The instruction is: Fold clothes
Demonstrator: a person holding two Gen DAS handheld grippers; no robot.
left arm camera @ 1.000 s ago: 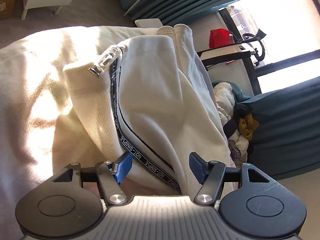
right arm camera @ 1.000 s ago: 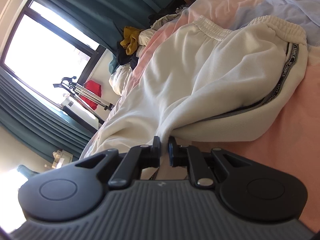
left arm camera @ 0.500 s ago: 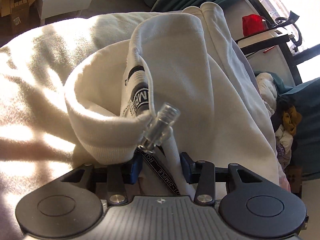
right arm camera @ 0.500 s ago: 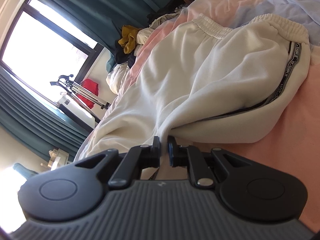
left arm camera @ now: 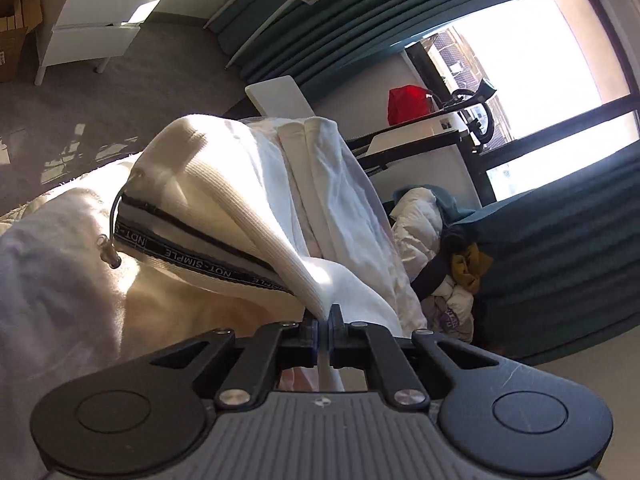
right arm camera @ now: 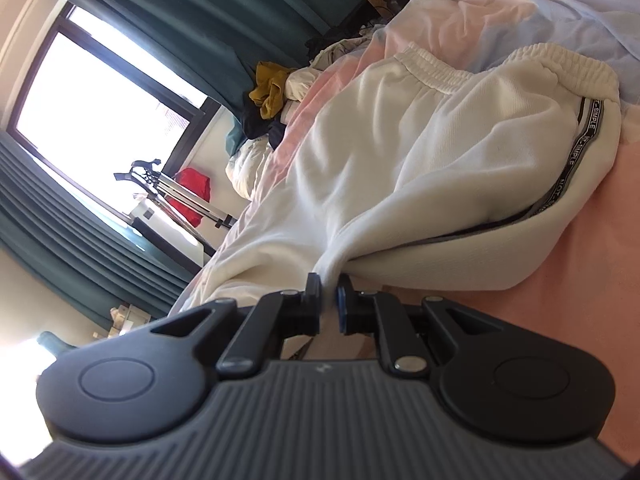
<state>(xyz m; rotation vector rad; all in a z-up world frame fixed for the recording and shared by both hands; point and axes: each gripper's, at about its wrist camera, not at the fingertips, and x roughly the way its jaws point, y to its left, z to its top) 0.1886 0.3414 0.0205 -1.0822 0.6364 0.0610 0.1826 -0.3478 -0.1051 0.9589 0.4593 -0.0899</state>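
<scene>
White ribbed cotton, thick and soft: trousers (right arm camera: pixel 420 152) spread over the pink sheet (right arm camera: pixel 580 320) of a bed, waistband (right arm camera: pixel 472 68) at the far end, printed side tape (right arm camera: pixel 576 156) along the outer seam. Likely light enough to lift from two corners, limp enough to sag and bunch between them, not slippery, nothing fragile except a clear cord stopper (left arm camera: pixel 108 254) dangling at the cuff (left arm camera: pixel 180 152).

Left gripper (left arm camera: pixel 325 322): just been closing, now clenched on a pinch of leg fabric beside the tape, cloth rising in a taut ridge from the jaws. Right gripper (right arm camera: pixel 329 300): clamped on a fold near the lower leg, cloth drawn to a peak between the pads.

Best holds, by judgement: hem and waistband, where ribbing and elastic give firmness; mid-leg pinches tend to take one layer only and leave the rest dragging.

Bed edge close on the window side, with a clothes heap (right arm camera: pixel 272 96) at that corner and a dark table (left arm camera: pixel 416 136) just beyond. Open sheet on the tape side offers the clearest room for laying a fold. Cord stopper apt to snag in the fold.
</scene>
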